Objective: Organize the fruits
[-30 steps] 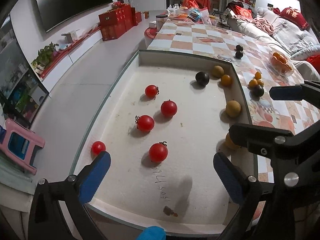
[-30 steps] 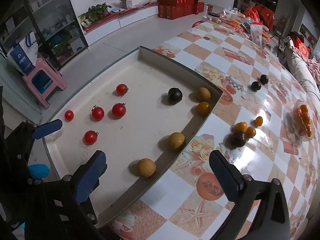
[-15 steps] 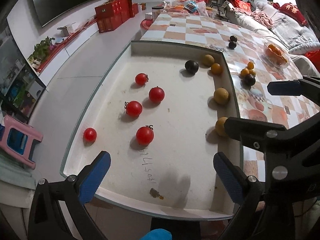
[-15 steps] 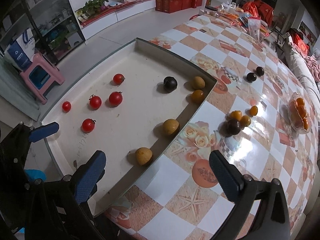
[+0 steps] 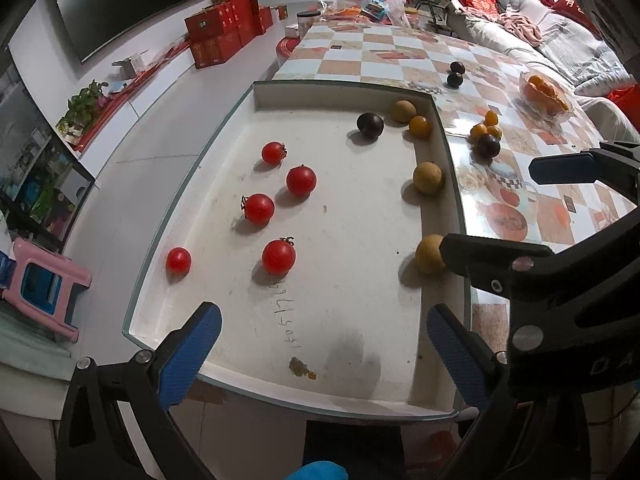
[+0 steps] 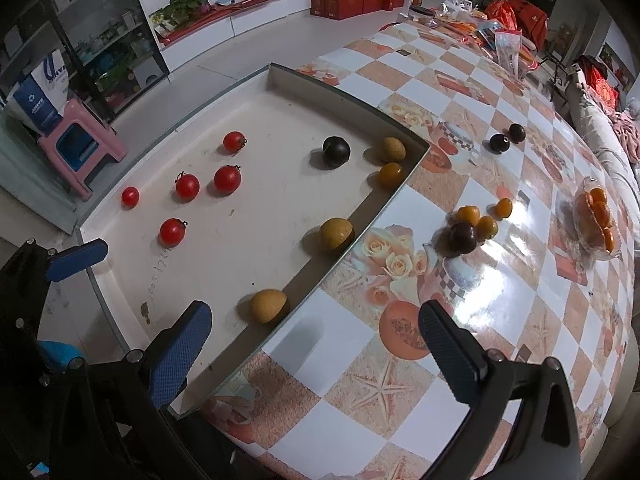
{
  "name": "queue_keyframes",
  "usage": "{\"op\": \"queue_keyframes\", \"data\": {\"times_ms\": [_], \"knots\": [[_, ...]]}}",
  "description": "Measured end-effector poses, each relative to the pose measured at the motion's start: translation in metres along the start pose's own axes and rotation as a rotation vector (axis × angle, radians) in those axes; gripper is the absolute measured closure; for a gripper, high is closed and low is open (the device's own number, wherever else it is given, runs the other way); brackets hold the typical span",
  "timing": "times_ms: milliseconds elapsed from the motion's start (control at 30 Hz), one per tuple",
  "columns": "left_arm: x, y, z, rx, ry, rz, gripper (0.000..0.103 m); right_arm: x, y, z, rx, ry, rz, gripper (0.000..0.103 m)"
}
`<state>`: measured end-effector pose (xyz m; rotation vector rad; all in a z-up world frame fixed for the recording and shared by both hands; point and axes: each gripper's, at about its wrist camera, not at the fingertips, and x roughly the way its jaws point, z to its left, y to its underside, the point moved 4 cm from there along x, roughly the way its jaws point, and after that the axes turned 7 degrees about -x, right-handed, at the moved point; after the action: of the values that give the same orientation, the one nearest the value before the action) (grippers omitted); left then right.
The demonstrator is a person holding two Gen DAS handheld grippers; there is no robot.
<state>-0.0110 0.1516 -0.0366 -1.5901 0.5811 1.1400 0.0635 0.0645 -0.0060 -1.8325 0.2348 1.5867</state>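
Both grippers (image 5: pixel 320 344) (image 6: pixel 316 344) hover spread and empty; tomatoes (image 5: pixel 301 179) sit in the tray (image 5: pixel 344 94), plums (image 6: pixel 463 236) and kumquats (image 6: pixel 468 213) remain beside it.

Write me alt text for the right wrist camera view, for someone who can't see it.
The open right gripper hovers above the edge of a shallow white tray on a checkered tablecloth. The tray holds five red tomatoes, one dark fruit and four yellowish fruits. More small fruits lie loose on the cloth.
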Motion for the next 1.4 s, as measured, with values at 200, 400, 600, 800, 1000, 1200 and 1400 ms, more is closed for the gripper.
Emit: {"op": "queue_keyframes", "data": {"times_ms": [200,400,600,800,1000,1200,1400], "knots": [[0.0008,0.0026,-0.0006,0.000,0.000,0.007,0.000,-0.0007,0.0025,-0.0027,0.009,-0.004,-0.003,0.000],[0.0004,0.0035,-0.0033,0.014,-0.006,0.005,0.000,0.0006,0.0049,-0.0041,0.011,-0.004,0.002,0.000],[0.0009,0.0048,-0.0058,0.032,-0.015,0.003,0.000,0.0033,0.0071,-0.0038,0.012,-0.006,0.009,0.000],[0.0005,0.0056,-0.0060,0.034,-0.021,0.002,0.000,0.0037,0.0077,-0.0036,0.013,-0.010,0.009,0.000],[0.0014,0.0064,-0.0065,0.038,-0.021,0.008,0.000,0.0048,0.0084,-0.0029,0.012,-0.011,0.013,0.000],[0.0019,0.0075,-0.0074,0.042,-0.020,0.012,0.000,0.0061,0.0098,-0.0022,0.010,-0.011,0.014,0.000],[0.0024,0.0065,-0.0078,0.032,-0.023,0.013,0.000,0.0069,0.0104,-0.0026,0.008,-0.008,0.015,0.000]]}}
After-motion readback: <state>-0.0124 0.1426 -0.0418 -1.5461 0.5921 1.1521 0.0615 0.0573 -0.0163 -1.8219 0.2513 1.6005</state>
